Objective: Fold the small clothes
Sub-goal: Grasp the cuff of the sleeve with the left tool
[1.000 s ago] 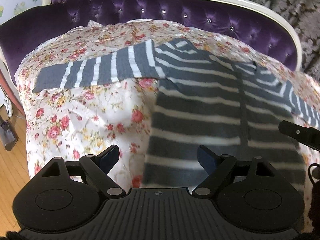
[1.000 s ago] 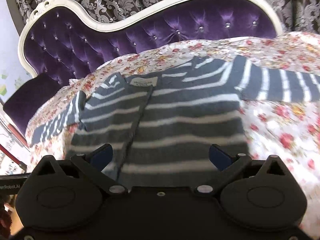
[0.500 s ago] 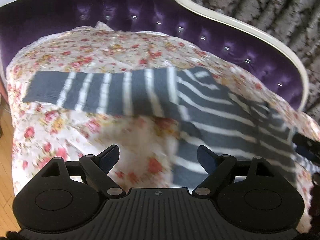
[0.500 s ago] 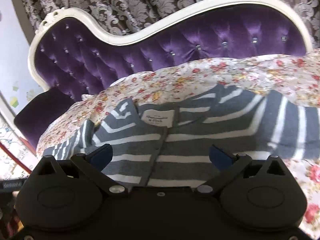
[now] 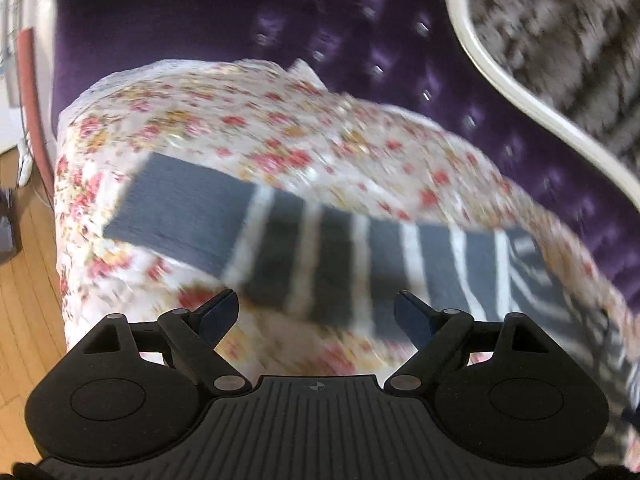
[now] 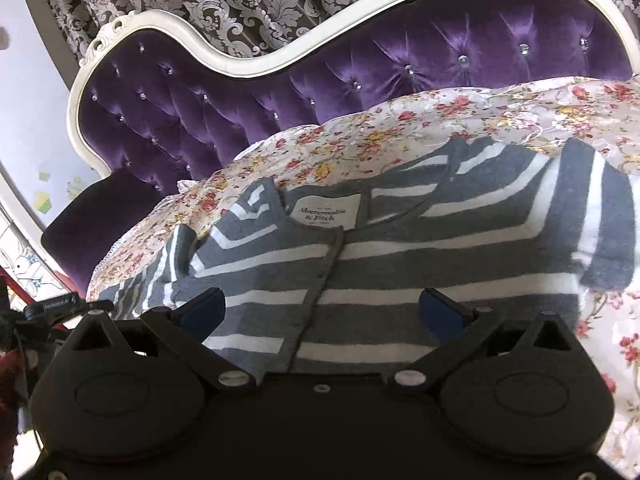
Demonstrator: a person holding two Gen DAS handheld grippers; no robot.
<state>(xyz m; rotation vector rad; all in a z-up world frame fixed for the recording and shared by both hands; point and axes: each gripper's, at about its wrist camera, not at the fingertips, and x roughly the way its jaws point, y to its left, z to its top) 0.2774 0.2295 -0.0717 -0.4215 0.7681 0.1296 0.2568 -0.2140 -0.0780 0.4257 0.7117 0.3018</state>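
Grey striped cardigan (image 6: pixel 400 272) lies spread flat on floral cloth (image 6: pixel 500 116), buttoned.

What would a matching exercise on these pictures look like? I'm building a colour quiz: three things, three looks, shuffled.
Things:
1. cardigan
2. sofa back
3. sheet

Looks:
A. purple, tufted
B. white with red flowers
C. grey with white stripes

Pairs: 1-C, 2-A, 3-B
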